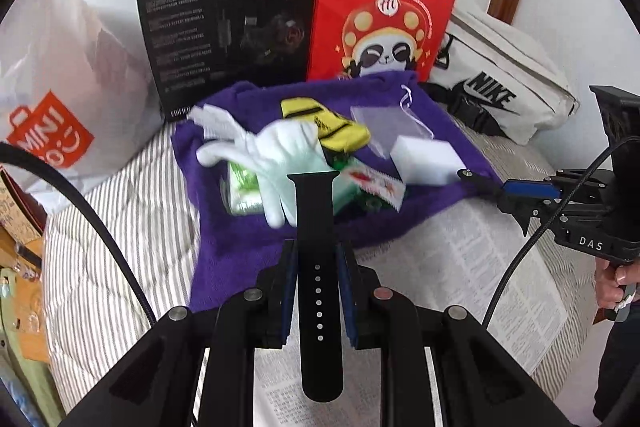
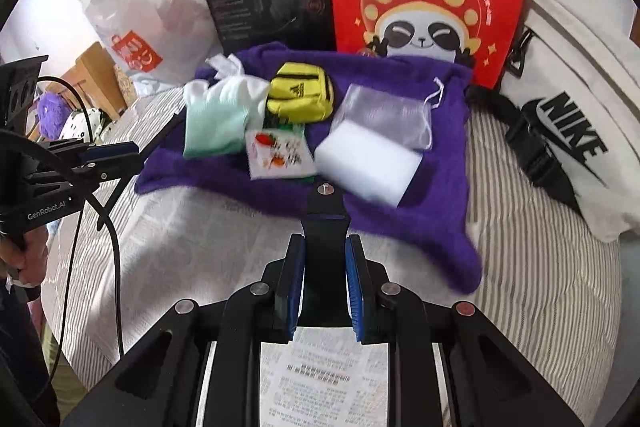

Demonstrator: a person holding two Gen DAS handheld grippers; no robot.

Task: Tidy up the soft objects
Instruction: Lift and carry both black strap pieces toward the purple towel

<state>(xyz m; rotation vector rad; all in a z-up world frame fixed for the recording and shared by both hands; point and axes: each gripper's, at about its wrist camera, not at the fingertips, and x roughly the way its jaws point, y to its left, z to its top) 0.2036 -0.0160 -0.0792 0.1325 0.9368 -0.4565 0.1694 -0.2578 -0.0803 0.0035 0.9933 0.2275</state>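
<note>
A purple towel [image 1: 240, 243] [image 2: 400, 223] lies on the striped bed with soft items on it: a white and mint sock [image 1: 280, 155] [image 2: 216, 119], a yellow pouch [image 1: 328, 123] [image 2: 300, 95], a white sponge [image 1: 428, 159] [image 2: 368, 163], a sheer drawstring bag [image 2: 384, 115] and a strawberry-print packet [image 2: 280, 155]. My left gripper [image 1: 316, 267] is shut on a black watch strap with holes [image 1: 318, 247]. My right gripper [image 2: 325, 267] is shut on another black strap piece [image 2: 325, 223], and shows at the right of the left wrist view [image 1: 520, 195].
A black Hecate box [image 1: 228, 23], a red panda paper bag [image 1: 380, 7] and a white Nike bag [image 1: 500, 79] stand behind the towel. A white plastic shopping bag [image 1: 56, 99] sits left. Printed paper [image 2: 324, 379] lies on the bedding near me.
</note>
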